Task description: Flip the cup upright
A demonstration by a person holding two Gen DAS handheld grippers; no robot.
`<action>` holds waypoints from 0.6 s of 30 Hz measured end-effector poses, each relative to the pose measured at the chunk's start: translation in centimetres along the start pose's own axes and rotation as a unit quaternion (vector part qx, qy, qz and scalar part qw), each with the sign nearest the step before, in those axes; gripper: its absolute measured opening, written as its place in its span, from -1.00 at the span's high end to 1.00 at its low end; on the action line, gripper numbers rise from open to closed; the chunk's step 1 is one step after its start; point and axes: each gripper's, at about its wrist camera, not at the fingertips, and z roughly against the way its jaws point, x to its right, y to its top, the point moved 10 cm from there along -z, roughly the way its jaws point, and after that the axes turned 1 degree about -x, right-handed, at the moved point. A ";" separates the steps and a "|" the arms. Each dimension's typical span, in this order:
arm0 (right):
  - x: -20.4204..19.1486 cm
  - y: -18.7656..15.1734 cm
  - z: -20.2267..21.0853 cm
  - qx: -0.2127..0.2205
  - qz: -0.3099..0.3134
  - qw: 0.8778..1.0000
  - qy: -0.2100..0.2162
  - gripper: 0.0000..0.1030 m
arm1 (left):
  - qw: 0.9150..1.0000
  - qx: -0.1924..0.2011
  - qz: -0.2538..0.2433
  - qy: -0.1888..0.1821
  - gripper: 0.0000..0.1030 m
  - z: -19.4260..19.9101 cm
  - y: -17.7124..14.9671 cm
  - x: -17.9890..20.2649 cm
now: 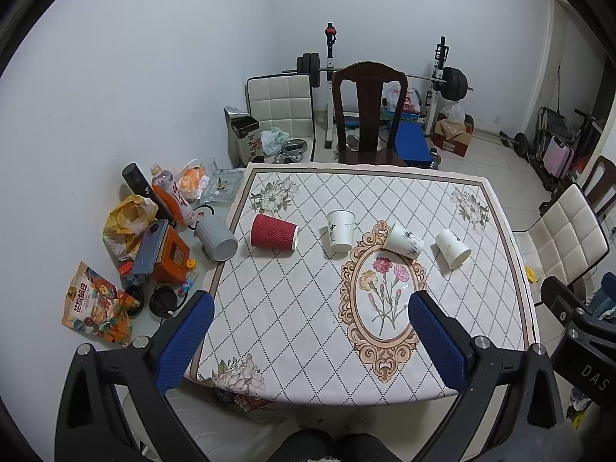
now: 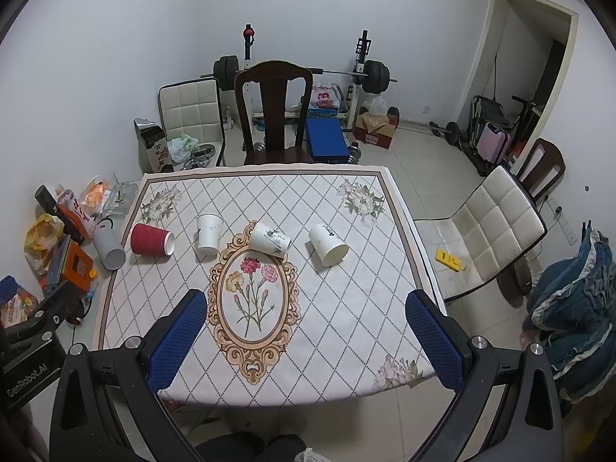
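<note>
Several cups lie on their sides in a row across the table: a grey ribbed cup at the left edge, a red ribbed cup, and three white paper cups. The same row shows in the right wrist view: grey, red, white. My left gripper is open and empty, above the table's near part. My right gripper is open and empty, also held short of the cups.
Clutter sits on the table's left strip: snack bag, orange box, bottle, yellow bag. A dark wooden chair stands behind the table, a white padded chair to the right, a barbell rack at the wall.
</note>
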 end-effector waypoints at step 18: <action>0.1 -0.1 -0.1 -0.004 -0.001 1.000 0.002 -1.00 | 1.000 -0.002 -0.003 -0.002 -1.00 0.0 0.0 0.7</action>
